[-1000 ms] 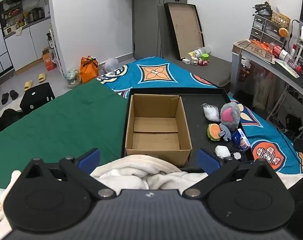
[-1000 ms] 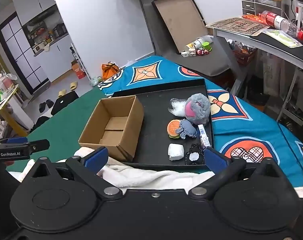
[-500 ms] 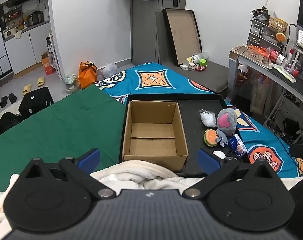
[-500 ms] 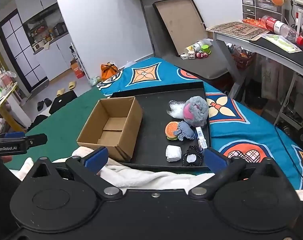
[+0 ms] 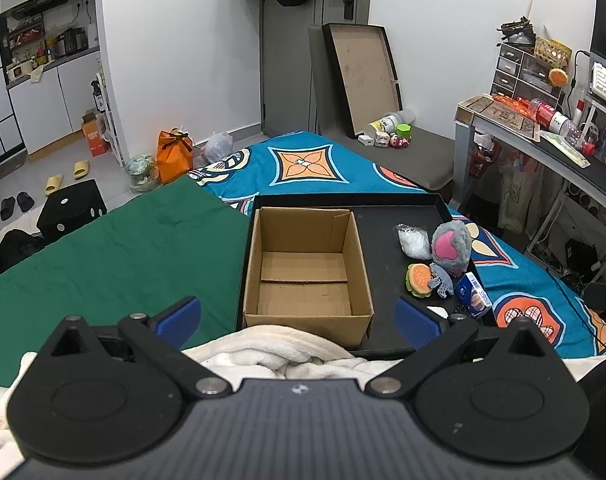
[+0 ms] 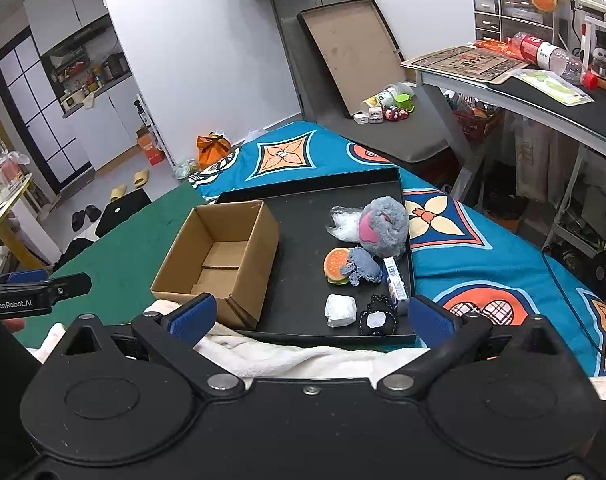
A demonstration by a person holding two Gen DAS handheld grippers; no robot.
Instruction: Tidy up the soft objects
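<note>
Bed: blue patterned sheet and green cloth, with a black tray [image 6: 315,196] on top.
Box [image 5: 307,268]: empty carton at the tray's left side, open upward.
Soft things: grey plush [image 6: 383,228], burger toy [image 6: 335,266], blue knit piece [image 6: 361,266], white pad [image 6: 340,311], all on the tray right of the box.
Handling: likely light and squashy; pinch the plush across its body, the burger by its rim.
Left gripper [image 5: 297,318]: fingers spread, holding nothing.
Right gripper [image 6: 311,314]: fingers spread, holding nothing, near the tray's front edge.
</note>
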